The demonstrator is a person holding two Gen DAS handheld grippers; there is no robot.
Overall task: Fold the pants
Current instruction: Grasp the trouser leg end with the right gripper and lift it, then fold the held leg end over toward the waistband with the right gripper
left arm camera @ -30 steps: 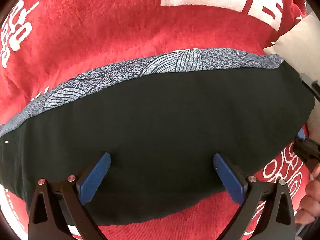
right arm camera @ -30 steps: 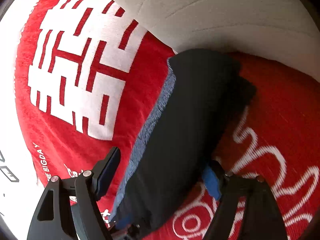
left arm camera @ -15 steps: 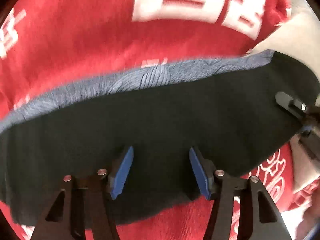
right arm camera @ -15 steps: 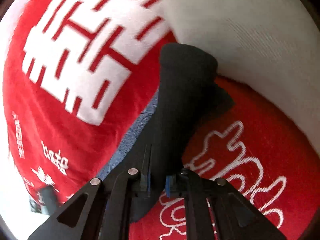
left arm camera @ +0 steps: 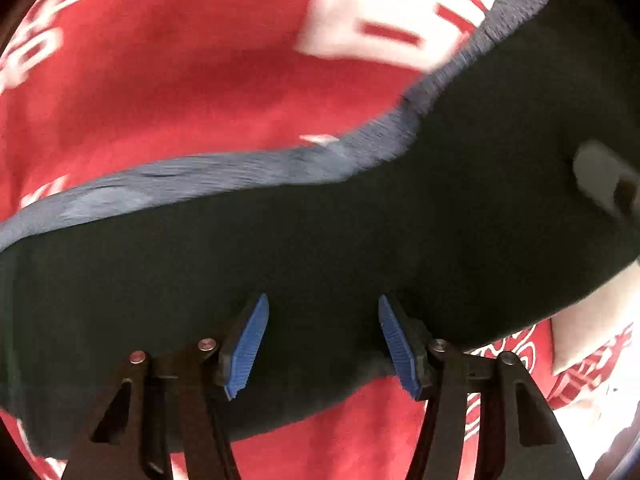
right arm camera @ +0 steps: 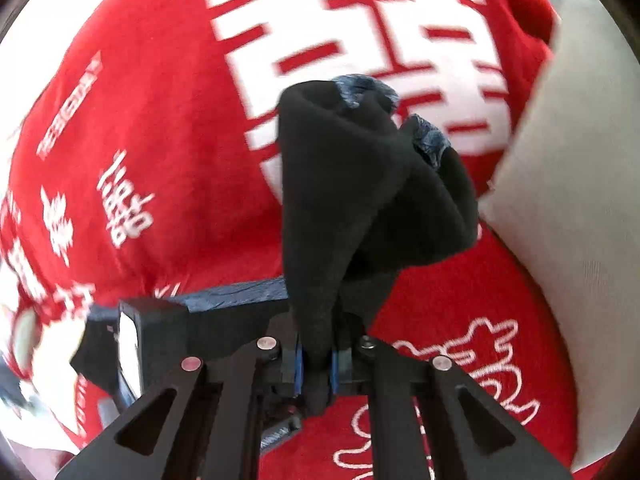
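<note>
pants [left arm camera: 320, 248] cut off at left, right frame edges; waistband pattern motion-blurred. red blanket [right arm camera: 168, 128] lettering blurred, illegible.

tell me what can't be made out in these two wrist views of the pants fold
- Left wrist view: whether the left claw grips the pants; the pads stand apart with dark cloth bulging between.
- Left wrist view: the pale object at right, blurred and cut off by the edge.
- Right wrist view: the pants end inside the right claw, hidden by the pads.
- Both views: the white print on the red blanket, motion-blurred.
</note>
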